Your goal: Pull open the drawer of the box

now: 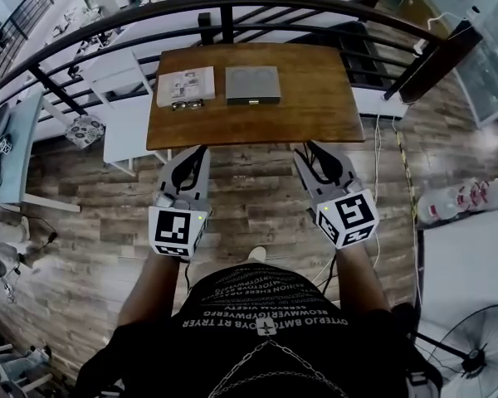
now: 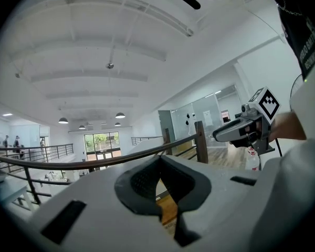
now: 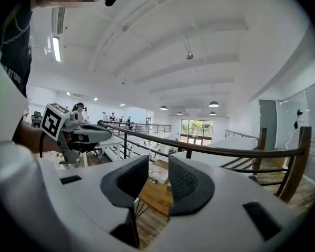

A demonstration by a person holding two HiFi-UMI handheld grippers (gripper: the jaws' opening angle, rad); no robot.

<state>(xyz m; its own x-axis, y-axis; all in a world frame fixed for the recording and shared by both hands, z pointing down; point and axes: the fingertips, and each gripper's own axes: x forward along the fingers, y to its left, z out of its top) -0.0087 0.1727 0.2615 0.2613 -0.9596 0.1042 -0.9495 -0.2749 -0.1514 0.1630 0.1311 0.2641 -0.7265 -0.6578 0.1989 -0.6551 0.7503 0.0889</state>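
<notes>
The approach is judged to be in hand: the grey box [image 1: 252,84] is set toward twelve o'clock on the wooden table [image 1: 315,114], untouched, its drawer seemingly unopened. At the six o'clock edge, the left gripper [image 1: 197,152] is closed tip to tip on nothing, and the right gripper [image 1: 309,149] is parted partway, empty. A reach to the box's near face is called for next.

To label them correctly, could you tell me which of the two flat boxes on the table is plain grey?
The right-hand box in the head view: its top is plain grey, whereas the left-hand box is paler and patterned.
</notes>
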